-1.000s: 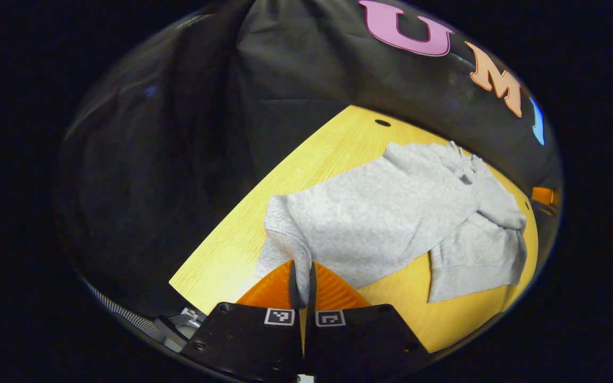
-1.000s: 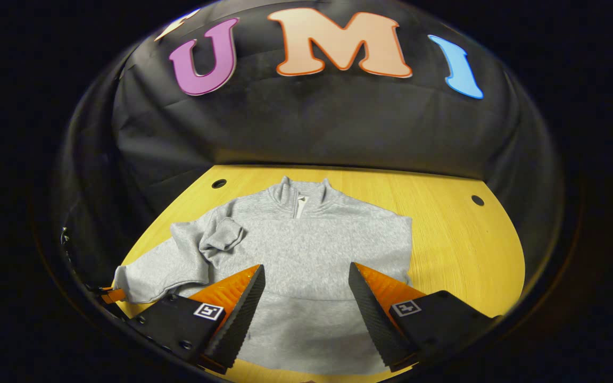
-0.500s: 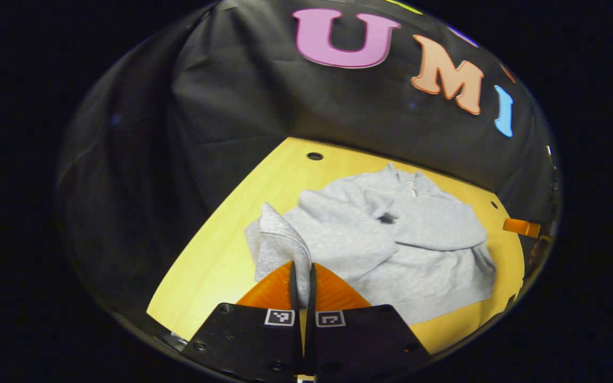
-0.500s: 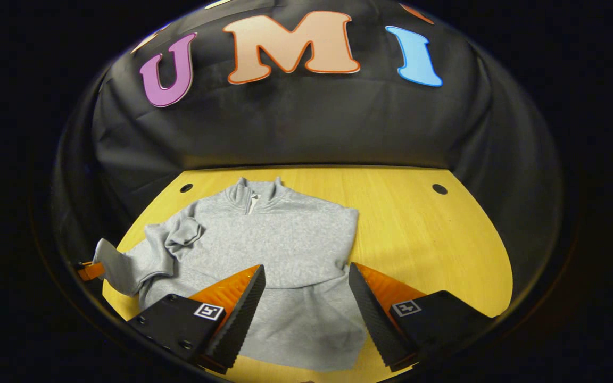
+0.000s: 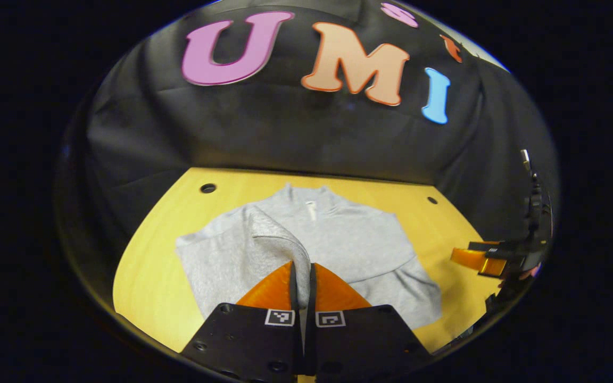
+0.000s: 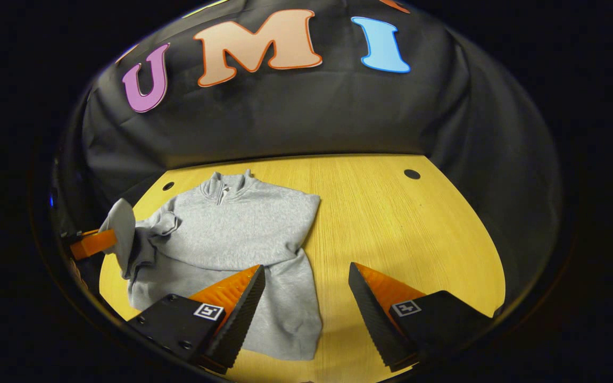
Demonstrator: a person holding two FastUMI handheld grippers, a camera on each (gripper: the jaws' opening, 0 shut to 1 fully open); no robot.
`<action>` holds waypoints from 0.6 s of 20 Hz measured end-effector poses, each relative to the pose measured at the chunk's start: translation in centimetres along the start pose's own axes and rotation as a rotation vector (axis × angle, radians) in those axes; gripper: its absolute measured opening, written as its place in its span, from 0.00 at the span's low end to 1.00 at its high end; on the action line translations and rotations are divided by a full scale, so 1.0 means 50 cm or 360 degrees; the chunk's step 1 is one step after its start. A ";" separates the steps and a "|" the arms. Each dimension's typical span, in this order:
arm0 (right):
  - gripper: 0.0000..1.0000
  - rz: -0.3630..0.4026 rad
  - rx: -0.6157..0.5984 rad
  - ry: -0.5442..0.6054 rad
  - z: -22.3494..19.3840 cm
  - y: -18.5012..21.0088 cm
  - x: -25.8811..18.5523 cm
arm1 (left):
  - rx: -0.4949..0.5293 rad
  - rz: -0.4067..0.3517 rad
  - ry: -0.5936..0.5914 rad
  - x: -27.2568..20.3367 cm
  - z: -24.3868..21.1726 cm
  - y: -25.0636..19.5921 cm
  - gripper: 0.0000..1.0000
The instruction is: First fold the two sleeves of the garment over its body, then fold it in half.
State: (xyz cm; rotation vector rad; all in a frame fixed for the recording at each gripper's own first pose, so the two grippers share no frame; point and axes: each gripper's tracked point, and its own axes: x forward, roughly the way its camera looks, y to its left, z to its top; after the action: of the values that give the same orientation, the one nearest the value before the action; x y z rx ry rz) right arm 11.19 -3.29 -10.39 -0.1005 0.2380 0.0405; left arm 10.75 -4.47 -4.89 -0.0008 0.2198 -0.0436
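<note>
Dim booth, table [image 6: 391, 213] brightly lit perhaps from above, soft shadows, strong fisheye bending at edges, sharp centre

A staged recording booth, not a lived-in room. Black cloth [image 6: 285, 117] walls close in a bare yellow wooden table [image 6: 391, 223]. Round holes [image 6: 412, 174] pierce its far corners.

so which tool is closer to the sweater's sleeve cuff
Left. The left tool is shut on the sleeve cuff, lifting it over the sweater; the right tool hangs open off to the side.
</note>
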 end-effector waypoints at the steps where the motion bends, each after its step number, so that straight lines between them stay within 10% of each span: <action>1: 0.98 -0.0009 0.0001 0.0007 -0.006 -0.014 0.002 | 0.0039 -0.0047 -0.0018 0.016 0.021 -0.039 0.00; 12: 0.96 -0.0057 0.0034 0.0040 -0.019 -0.128 0.013 | 0.0260 -0.0371 -0.0083 0.172 0.080 -0.297 0.00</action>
State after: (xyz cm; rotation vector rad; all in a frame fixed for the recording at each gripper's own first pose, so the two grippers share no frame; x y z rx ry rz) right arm 11.94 -9.73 -10.86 -0.0838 0.2614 0.0012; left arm 19.35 -19.70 -2.76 0.1354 0.1626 -0.2932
